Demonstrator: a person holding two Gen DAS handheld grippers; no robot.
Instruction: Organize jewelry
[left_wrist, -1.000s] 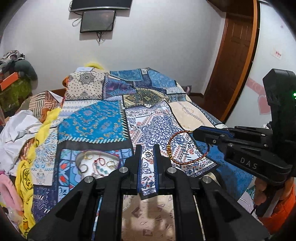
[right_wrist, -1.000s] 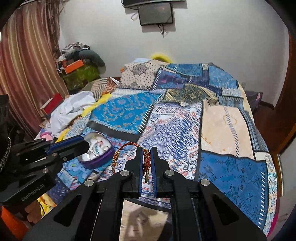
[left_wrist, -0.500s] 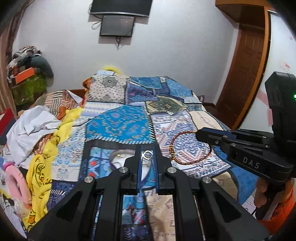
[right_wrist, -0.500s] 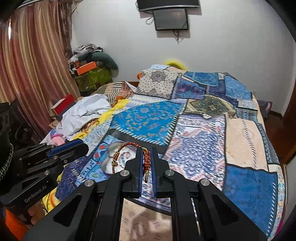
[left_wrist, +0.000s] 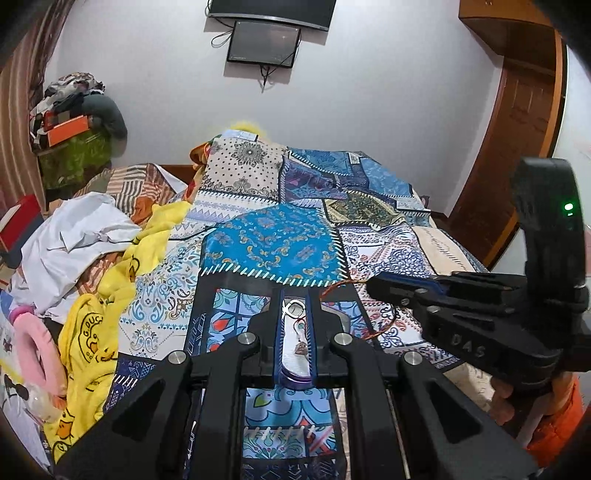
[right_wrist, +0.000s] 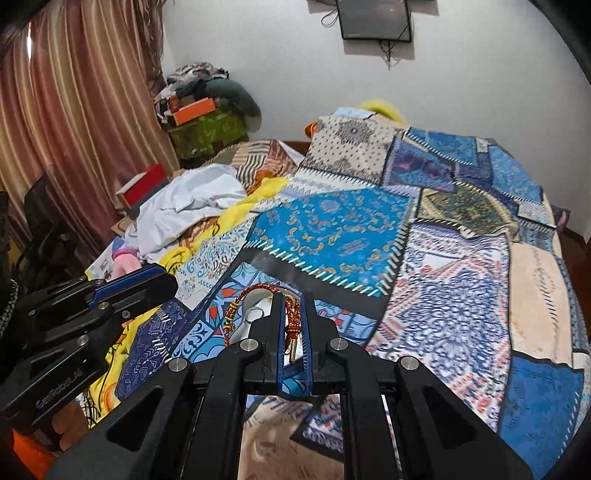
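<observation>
Both tools shifted over the dish (left_wrist: 293, 354), angled downward, right tool (right_wrist: 293, 325) clenched on bracelet (right_wrist: 236, 310), left tool (left_wrist: 294, 314) clamping an earring (left_wrist: 293, 308).

The bedspread (right_wrist: 454, 258) is printed patchwork cloth, the bracelet (right_wrist: 291, 314) braided cord, the door (left_wrist: 517, 122) glossy wood.

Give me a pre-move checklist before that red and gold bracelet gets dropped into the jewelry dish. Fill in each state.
1. Right gripper shut on the red and gold bracelet: ok.
2. Bracelet hangs free, not snagged on the quilt: ok.
3. Jewelry dish below the bracelet: cannot tell, the fingers hide most of it.
4. Left gripper shut, holding a small silver ring: ok.
5. Left gripper clear of the right gripper's path: ok, it sits off to the side.
6. Room left in the dish: cannot tell.
</observation>
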